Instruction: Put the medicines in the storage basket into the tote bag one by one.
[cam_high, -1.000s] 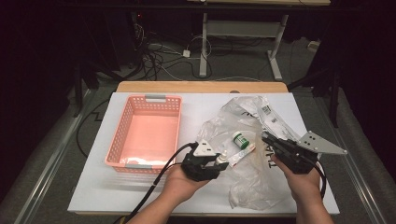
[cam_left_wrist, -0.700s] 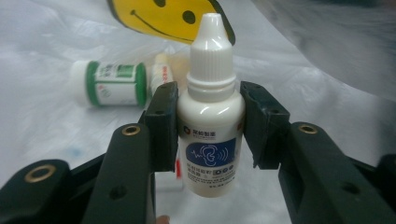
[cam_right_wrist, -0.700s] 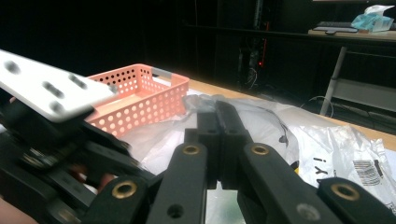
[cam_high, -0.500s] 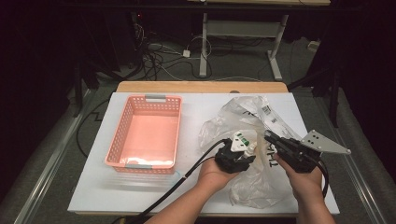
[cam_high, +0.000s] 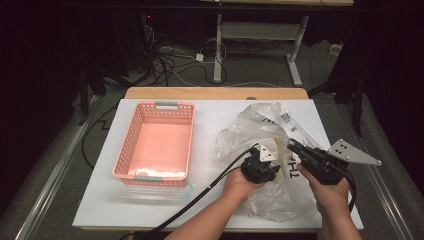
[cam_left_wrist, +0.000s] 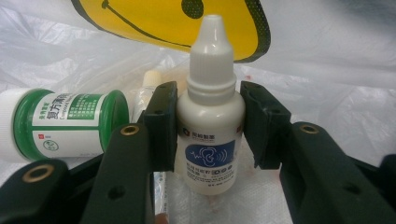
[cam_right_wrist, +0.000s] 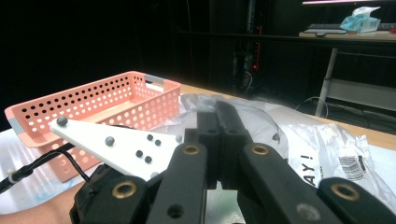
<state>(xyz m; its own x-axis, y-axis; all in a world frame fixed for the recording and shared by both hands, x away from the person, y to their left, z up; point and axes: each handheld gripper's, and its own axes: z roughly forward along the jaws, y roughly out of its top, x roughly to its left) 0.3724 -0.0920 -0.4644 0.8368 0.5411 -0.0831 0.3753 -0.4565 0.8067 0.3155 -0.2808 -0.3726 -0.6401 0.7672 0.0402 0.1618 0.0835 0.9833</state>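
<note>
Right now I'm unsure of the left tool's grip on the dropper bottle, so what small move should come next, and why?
Probably close the left tool a little: the dropper bottle stands between its pads, a slight gap showing at one side.

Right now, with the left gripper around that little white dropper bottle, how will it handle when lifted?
The dropper bottle looks like light plastic, probably easy to lift. Its smooth round body may slip or twist between the left gripper pads. Lying on the crinkly plastic bag, it could roll.

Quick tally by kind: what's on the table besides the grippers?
Dropper bottle: 1
Green-labelled jar: 1
Thin tube: 1
Clear plastic bag: 1
Pink basket: 1
Total: 5
</note>
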